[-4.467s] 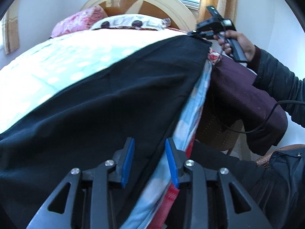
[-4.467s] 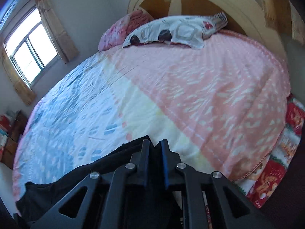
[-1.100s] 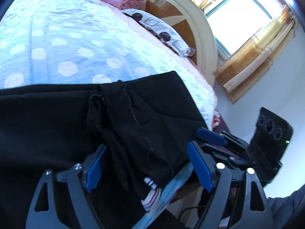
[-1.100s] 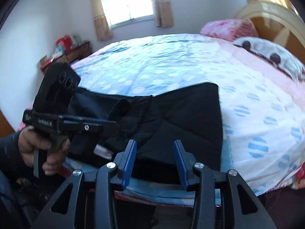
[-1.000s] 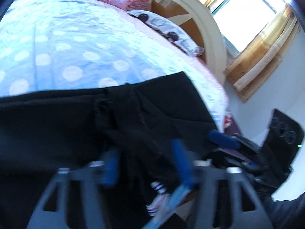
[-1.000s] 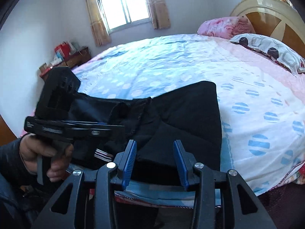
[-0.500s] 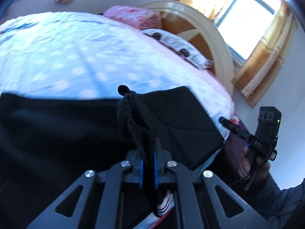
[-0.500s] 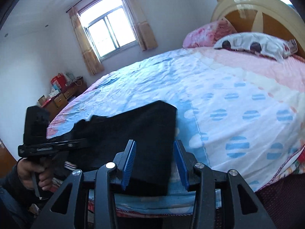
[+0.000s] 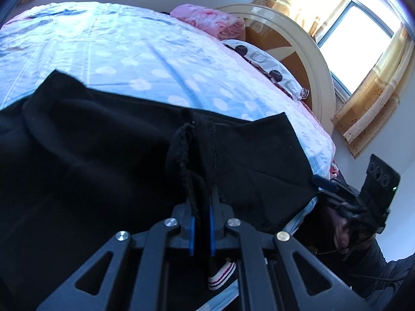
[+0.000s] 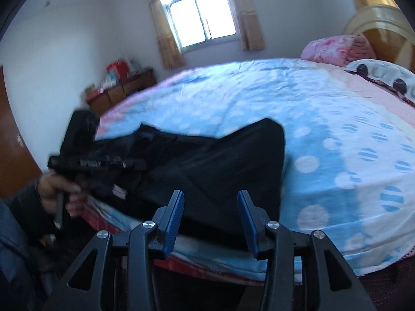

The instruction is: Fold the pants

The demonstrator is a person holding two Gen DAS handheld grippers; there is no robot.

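Black pants (image 9: 103, 155) lie folded on the near edge of the bed, also seen in the right wrist view (image 10: 220, 160). My left gripper (image 9: 201, 204) is shut on a bunched fold of the pants with a frayed seam, lifting it slightly. My right gripper (image 10: 210, 207) is open and empty, just off the bed edge in front of the pants' right end. The right gripper shows at the right of the left wrist view (image 9: 358, 197). The left gripper and hand show at the left of the right wrist view (image 10: 98, 163).
The bed has a blue-dotted and pink sheet (image 10: 324, 119). Pillows (image 9: 262, 59) lie by the curved headboard (image 9: 306, 59). A cabinet with boxes (image 10: 119, 88) stands by the far wall under a window (image 10: 199, 15).
My left gripper closed on the bunched fold of the pants and holds it. My right gripper stayed open and backed off the bed edge, swinging left.
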